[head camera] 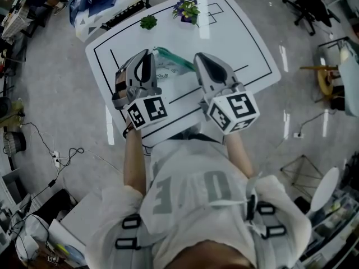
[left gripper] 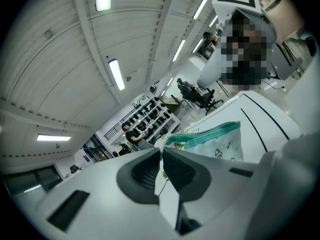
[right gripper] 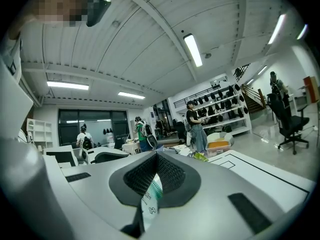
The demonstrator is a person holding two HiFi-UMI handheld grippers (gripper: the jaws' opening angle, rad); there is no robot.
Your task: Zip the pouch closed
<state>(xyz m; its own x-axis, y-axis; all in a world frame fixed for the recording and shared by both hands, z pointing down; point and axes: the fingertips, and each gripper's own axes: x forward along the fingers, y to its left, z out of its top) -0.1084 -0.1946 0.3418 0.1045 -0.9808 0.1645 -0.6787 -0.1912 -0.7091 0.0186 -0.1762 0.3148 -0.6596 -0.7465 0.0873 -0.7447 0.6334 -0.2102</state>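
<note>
Head view: left gripper and right gripper hold the pouch over the table. Left gripper view: jaws pinch its end; zip looks mostly drawn. Right gripper view: jaws clamp its other edge; seemingly nearly done

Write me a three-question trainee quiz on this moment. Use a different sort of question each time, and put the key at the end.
1. True or false: the right gripper is open and empty.
2. Which colour is the zipper on the pouch? A red, B teal, C black.
3. Fill in the number: ___ potted plants stand at the far end of the table.

Key
1. False: its jaws are shut on the pouch.
2. B.
3. Two.
</note>
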